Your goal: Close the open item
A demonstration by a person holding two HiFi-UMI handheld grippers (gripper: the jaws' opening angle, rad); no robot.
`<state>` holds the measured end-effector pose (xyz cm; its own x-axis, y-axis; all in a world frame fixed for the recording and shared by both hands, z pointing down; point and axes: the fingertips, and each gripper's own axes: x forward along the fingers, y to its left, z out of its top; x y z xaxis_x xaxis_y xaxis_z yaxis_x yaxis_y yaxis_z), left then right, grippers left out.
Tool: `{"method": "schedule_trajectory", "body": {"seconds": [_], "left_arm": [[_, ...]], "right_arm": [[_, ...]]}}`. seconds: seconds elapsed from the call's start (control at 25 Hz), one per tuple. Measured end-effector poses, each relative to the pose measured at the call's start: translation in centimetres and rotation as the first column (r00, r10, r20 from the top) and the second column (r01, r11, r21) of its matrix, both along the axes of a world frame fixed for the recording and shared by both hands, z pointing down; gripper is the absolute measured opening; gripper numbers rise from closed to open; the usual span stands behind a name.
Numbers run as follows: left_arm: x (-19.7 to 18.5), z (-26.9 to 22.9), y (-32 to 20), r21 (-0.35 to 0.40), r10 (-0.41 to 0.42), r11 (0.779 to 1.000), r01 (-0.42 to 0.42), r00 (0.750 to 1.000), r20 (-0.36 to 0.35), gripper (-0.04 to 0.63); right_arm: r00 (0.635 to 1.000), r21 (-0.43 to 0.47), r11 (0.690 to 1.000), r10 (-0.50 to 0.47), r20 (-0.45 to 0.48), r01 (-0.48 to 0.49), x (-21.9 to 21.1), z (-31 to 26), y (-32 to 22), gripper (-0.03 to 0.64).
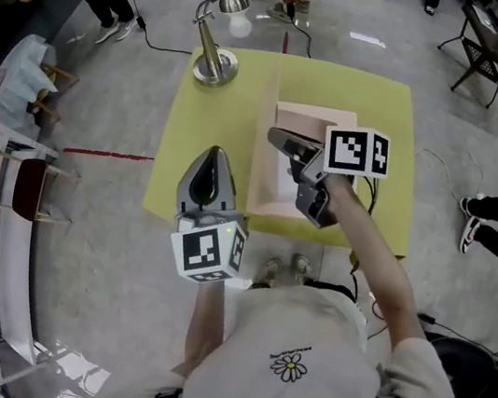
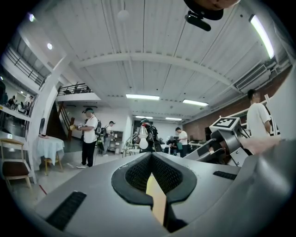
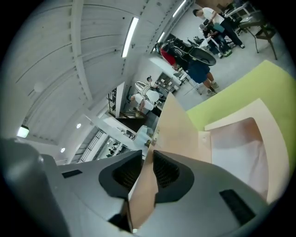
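Where right tool (image 3: 148, 155) grips, box flap (image 3: 178, 129) apparently sits.

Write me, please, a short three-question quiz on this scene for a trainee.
1. True or false: the right gripper has its jaws closed on the box lid.
2. The box is: A) open, lid raised; B) shut; C) tipped on its side.
3. What stands at the far left corner of the yellow table?
Key: 1 true; 2 A; 3 a desk lamp.
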<state>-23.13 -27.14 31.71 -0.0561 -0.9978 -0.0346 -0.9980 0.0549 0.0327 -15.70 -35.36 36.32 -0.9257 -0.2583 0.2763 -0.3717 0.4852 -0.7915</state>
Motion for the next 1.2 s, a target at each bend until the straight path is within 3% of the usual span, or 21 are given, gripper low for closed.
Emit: {"method": "schedule_trajectory", "body": {"seconds": [0.16, 0.52, 0.8, 1.08, 1.2], "left_arm": [[0.7, 0.5, -0.2, -0.013, 0.015, 1.000, -0.015, 1.000, 0.001, 0.014], [4.0, 1.0, -1.5, -0.029, 0.096, 0.995, -0.095, 0.995, 0.028, 0.014], [8.6, 2.5, -2.9, -0.067, 0.208, 0.977, -0.204, 0.977, 0.054, 0.014], [11.1, 4.2, -3.7, -0.120, 0.264, 0.960, -0.252, 0.959, 0.099, 0.014], [11.4, 5.3, -3.6, -0.156, 0.275, 0.954, -0.254, 0.952, 0.132, 0.014]], "right_arm": [[0.999, 0.002, 0.999, 0.036, -0.023, -0.036, 1.9, 0.6, -0.4, 0.051], [0.962, 0.072, 0.988, 0.148, -0.229, -0.135, 10.4, 4.0, -1.9, 0.014], [0.918, 0.017, 0.958, 0.281, -0.279, -0.288, 16.8, 8.7, -2.6, 0.015], [0.862, 0.035, 0.947, 0.306, -0.404, -0.320, 20.4, 13.2, -2.8, 0.017], [0.799, 0.088, 0.947, 0.309, -0.517, -0.309, 21.5, 15.7, -3.1, 0.017]]}}
